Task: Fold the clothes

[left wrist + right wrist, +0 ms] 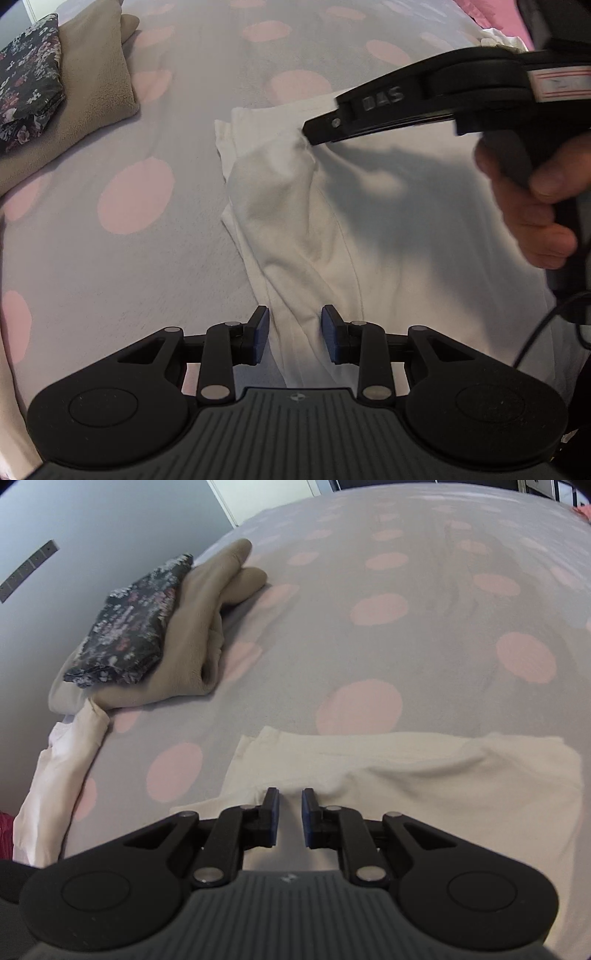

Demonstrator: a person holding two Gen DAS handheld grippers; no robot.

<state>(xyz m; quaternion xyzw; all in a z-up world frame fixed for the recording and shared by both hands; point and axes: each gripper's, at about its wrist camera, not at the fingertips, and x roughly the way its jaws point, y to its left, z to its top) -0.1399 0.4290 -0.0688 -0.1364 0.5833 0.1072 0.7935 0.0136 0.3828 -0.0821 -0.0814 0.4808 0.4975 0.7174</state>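
Two grippers work one white garment (332,221) lying on the bed's dotted cover (129,258). The left gripper (294,334) stands partly open, a raised ridge of cloth between its jaws, not visibly pinched. The right gripper (291,821) is nearly closed over a fold; whether it grips, I cannot tell. Soft, light, limp cloth: it should pinch best at hems or ridges and will sag. A folded beige garment (195,635) under a floral one (129,627) sits well apart; open cover lies beyond.

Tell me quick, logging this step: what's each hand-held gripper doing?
Left hand-held gripper: open, astride a white garment fold.
Right hand-held gripper: open, narrow gap, holding nothing.
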